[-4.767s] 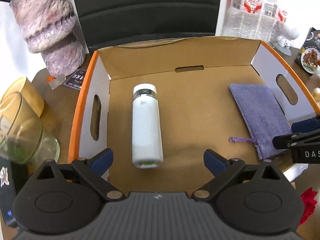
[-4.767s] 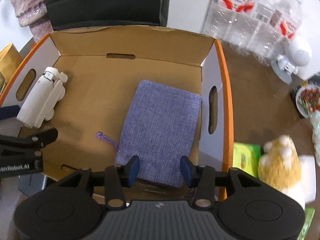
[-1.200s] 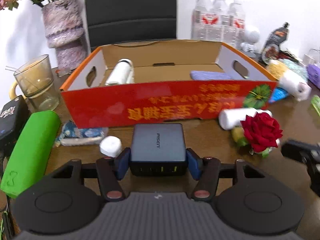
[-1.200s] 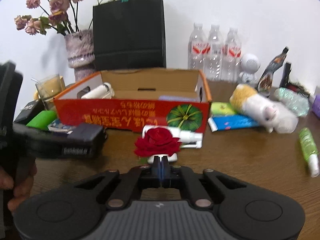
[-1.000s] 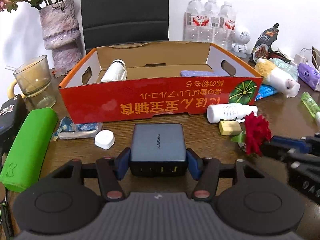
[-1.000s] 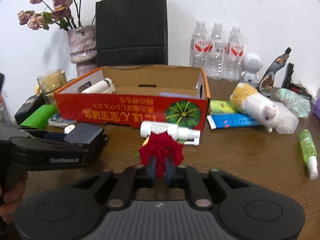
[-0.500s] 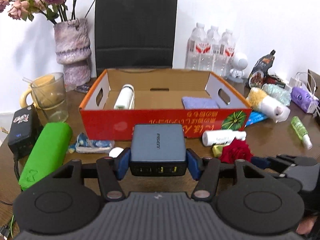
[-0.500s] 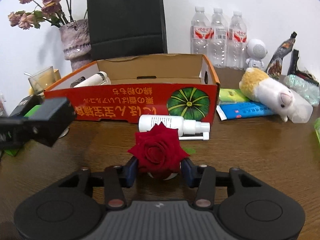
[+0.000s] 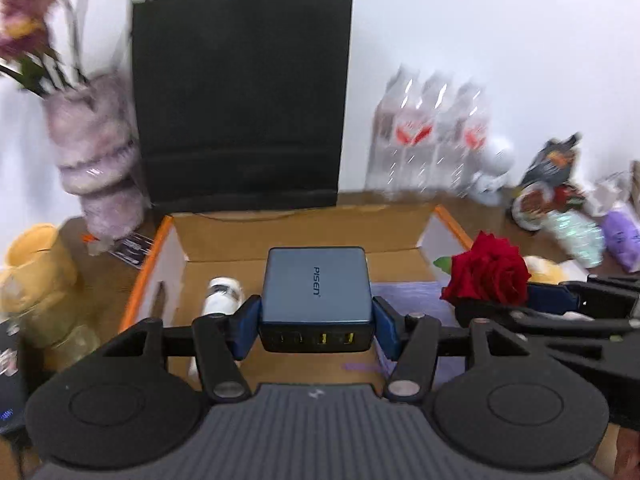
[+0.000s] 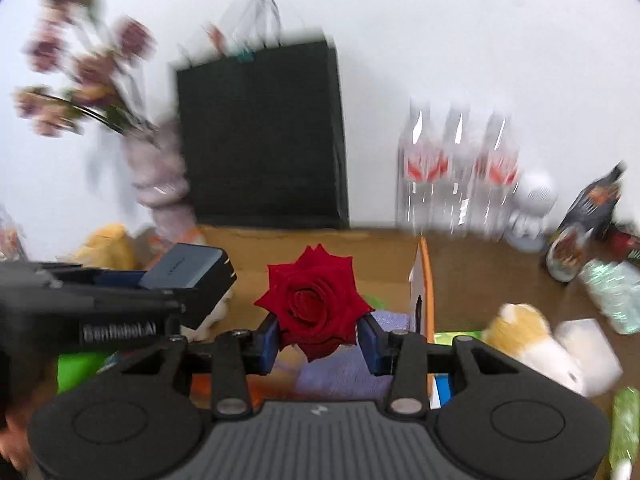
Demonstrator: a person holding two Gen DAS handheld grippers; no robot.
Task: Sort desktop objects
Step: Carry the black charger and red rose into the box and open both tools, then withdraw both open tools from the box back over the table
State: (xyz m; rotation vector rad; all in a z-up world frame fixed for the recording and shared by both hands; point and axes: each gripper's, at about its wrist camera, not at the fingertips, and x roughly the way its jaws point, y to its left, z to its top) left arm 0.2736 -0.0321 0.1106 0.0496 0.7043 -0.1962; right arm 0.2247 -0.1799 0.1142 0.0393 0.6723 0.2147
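Observation:
My left gripper is shut on a dark blue-grey charger block and holds it in the air above the open cardboard box with the orange rim. My right gripper is shut on a red rose, its blue pads pressing the bloom's sides. The rose hangs over the box's right part, just right of the charger. Inside the box lie a white bottle at the left and a purple cloth pouch at the right. Both views are motion-blurred.
Behind the box stand a black paper bag, a vase of dried flowers and three water bottles. A yellow cup is at the left. A plush toy, snack bags and a green bottle lie to the right.
The right gripper took hold of the rose on the table. Both grippers then rose and moved forward together, carrying charger and rose from in front of the box to above it.

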